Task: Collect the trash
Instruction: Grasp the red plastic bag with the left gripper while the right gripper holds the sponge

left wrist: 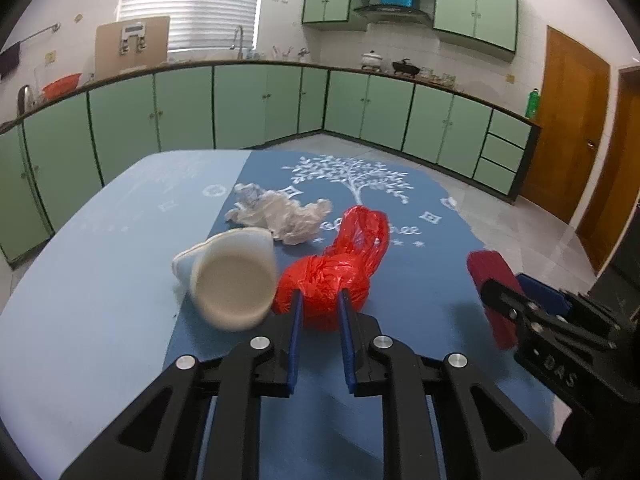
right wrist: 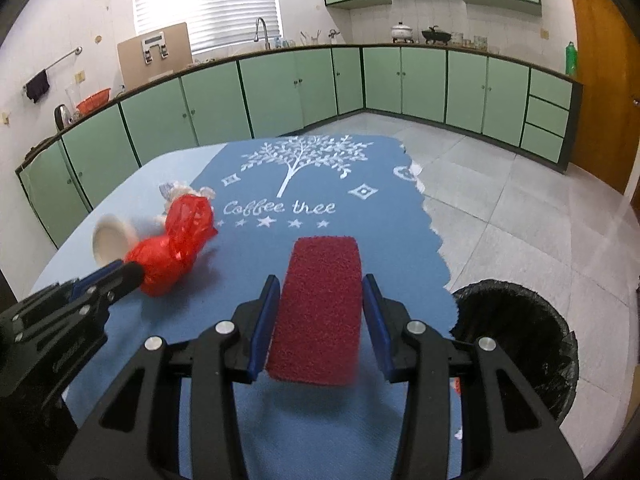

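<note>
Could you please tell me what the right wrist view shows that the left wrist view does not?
Only the right wrist view shows the black-lined bin on the floor beside the table, and the "Coffee tree" lettering in full. Only the left wrist view shows the crumpled white bag clearly. Both show the red bag, the paper cup lying on its side and the dark red sponge.

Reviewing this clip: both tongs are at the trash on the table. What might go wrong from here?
1. The left tongs pinch only the near edge of the red plastic bag; the thin film may slip out on lifting.
2. The tipped paper cup lies against that bag and may roll.
3. The right tongs straddle the red sponge with a gap on one side, so it may drop before reaching the bin.
</note>
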Tool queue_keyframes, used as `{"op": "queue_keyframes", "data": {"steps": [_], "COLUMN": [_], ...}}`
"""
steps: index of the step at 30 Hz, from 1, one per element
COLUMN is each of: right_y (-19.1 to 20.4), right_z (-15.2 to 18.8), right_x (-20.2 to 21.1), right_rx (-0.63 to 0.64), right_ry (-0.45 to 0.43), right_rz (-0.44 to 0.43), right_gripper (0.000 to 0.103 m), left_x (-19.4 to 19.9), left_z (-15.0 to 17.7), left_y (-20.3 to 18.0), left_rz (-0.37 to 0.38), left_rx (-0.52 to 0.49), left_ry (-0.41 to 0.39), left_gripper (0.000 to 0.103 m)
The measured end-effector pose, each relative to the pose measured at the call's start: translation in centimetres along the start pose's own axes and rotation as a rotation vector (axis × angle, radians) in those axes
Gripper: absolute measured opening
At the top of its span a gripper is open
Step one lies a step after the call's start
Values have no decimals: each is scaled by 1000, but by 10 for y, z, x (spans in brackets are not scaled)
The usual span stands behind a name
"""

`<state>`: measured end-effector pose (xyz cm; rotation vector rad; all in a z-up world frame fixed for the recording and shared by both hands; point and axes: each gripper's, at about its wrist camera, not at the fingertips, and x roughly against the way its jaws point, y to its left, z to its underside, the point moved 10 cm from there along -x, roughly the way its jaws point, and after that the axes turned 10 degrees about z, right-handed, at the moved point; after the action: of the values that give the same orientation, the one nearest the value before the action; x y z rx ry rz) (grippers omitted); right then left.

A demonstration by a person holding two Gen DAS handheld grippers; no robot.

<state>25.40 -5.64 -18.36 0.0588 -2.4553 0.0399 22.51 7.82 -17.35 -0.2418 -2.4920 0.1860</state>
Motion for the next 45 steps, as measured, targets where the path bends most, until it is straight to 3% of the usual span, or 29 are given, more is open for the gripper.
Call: {"op": "queue_keyframes", "data": {"steps": [19,20,21,29,31,33,35,45], "right_y": [-44,-50,-53,-80,-81,-81,-80,-67], "right_z": [-17,-18,-17,-8,-5,-2,0,2], "right_x": [51,53,55,57,56,55,53,45], "right_rx": [-51,-58,-61,-89,-91,-92,-92,-79], "right_ry": [-90,-93,-95,-85,-81,-76,-72,-62], "right_rz": [38,44,49,79,79,76,74,55], "right_gripper": [41,41,41,41,41,41,41,41], "left_x": [18,19,18,6,4,2,-1,-27], "left_z": [-17,-18,-19,-8,-1,6,11,27], "left_y": [-64,-69,-75,-104,-102,-98,-91,-75], "left_rz": [89,96,109,136,125,124,110,73], "left_rx": [-67,-71,-76,-113,-119,-120,-116,-101], "left_ry": [-51,-54,-53,-21,-8,9,25,79], "left_gripper": [13,4,1,0,2,23,33,58]}}
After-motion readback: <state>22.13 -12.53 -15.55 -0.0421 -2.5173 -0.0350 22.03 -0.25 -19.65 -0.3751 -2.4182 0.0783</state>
